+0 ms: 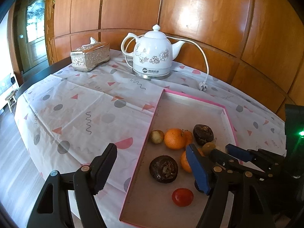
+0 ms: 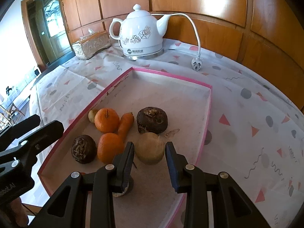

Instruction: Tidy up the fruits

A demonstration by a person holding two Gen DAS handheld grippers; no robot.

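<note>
A pink-rimmed shallow box (image 1: 152, 121) (image 2: 207, 114) lies on the table and holds the produce. In the right wrist view it holds two oranges (image 2: 106, 120), a carrot (image 2: 125, 125), two dark brown fruits (image 2: 152, 120) and a pale round fruit (image 2: 150, 148). My right gripper (image 2: 150, 163) is open, its jaws either side of the pale fruit, just short of it. A red tomato (image 1: 182, 197) shows in the left wrist view. My left gripper (image 1: 152, 169) is open and empty, over the box's left rim; the right gripper (image 1: 233, 152) shows beside it.
A white ceramic electric kettle (image 1: 152, 55) (image 2: 140, 34) stands at the back with its cord and plug (image 2: 196, 64) on the patterned tablecloth. A silver tissue box (image 1: 90, 57) (image 2: 91, 44) sits to its left. Wood panelling is behind; the table edge curves at left.
</note>
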